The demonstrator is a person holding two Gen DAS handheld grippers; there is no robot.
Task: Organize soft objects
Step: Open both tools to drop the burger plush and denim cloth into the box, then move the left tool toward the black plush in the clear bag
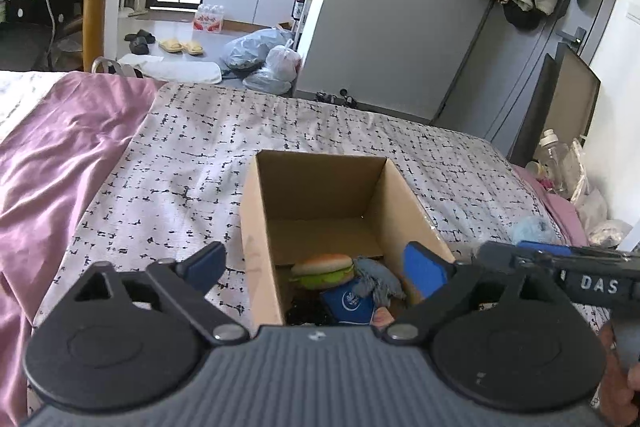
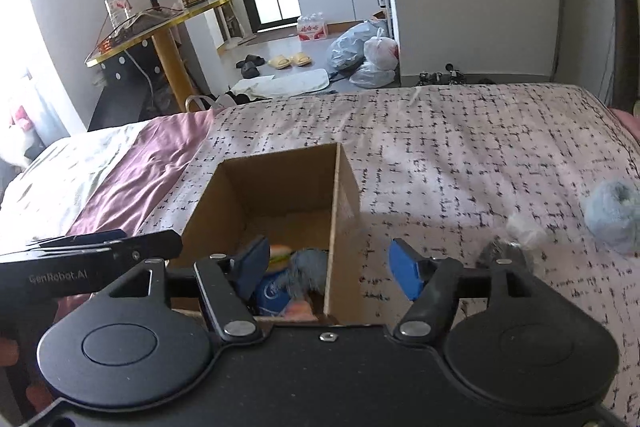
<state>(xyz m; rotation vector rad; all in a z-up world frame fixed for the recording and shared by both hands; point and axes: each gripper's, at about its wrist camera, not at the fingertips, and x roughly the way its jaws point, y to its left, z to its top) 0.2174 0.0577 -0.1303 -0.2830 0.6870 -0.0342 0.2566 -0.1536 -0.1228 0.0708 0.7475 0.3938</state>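
Observation:
An open cardboard box (image 1: 256, 227) stands on the patterned bed cover. Low in its near end lie a burger plush (image 1: 322, 269), a grey-blue fuzzy toy (image 1: 376, 281), a blue piece with a white logo (image 1: 350, 303) and a pinkish bit. My left gripper (image 1: 316, 267) is open over the box's near end, one finger outside the left wall, nothing between its pads. My right gripper (image 2: 330, 269) is open too, with the box's right wall (image 2: 338, 227) between its fingers and the fuzzy toy (image 2: 306, 269) just below. Neither holds anything.
To the right of the box, a light blue fluffy ball (image 2: 614, 219), a white tuft (image 2: 524, 229) and a dark grey tuft (image 2: 500, 253) lie on the cover. A pink sheet (image 1: 60, 155) covers the bed's left side. Beyond the bed are a gold-edged table (image 2: 160, 23) and bags (image 2: 368, 55).

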